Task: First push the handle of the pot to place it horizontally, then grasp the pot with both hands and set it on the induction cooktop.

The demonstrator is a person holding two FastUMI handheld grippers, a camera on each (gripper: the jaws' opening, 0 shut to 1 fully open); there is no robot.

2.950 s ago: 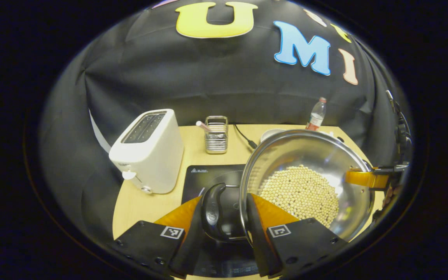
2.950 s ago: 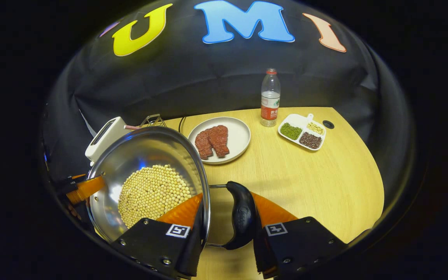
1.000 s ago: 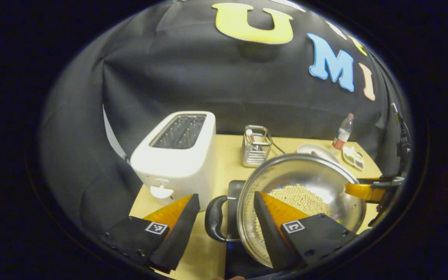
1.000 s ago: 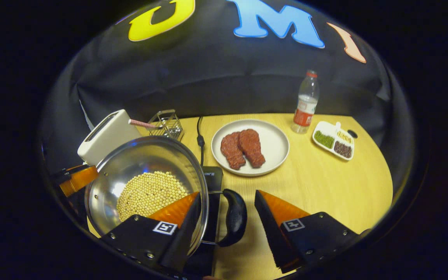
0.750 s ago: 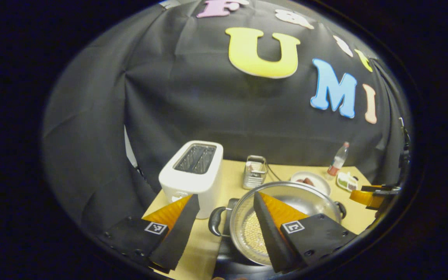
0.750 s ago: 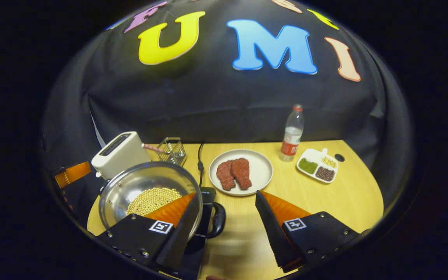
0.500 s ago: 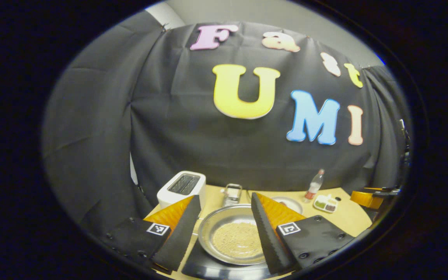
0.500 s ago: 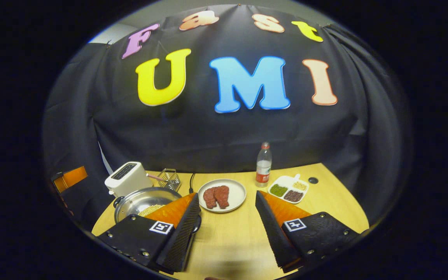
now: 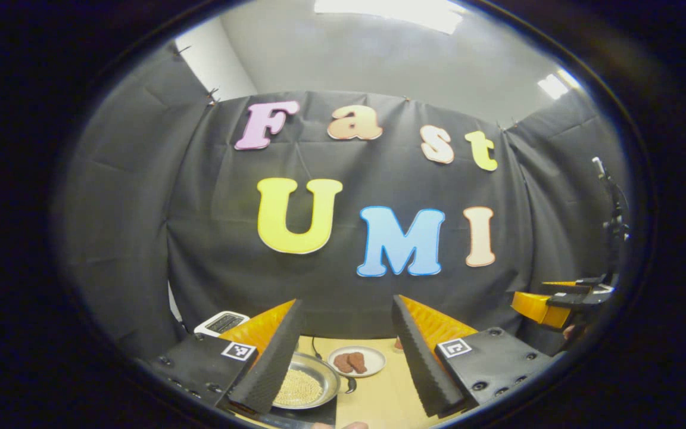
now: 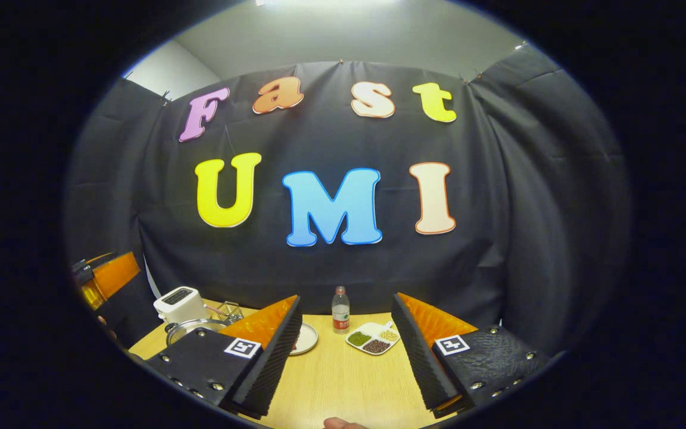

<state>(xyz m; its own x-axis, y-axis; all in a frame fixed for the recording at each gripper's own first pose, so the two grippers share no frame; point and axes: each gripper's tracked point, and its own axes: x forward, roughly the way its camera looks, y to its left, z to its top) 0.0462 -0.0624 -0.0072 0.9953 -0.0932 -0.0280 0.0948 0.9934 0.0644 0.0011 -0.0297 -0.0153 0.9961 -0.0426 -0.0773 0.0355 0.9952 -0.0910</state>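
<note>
Both your grippers have let go of the pot handles and risen well clear: your left gripper and right gripper hold their jaws spread on nothing. Far below, the round steel pot of pale beans sits on the black induction cooktop, so the task looks finished. Beyond it lie the white plate of meat and white toaster.

Shiny metal pot; pale wood-grain table; clear plastic bottle.
</note>
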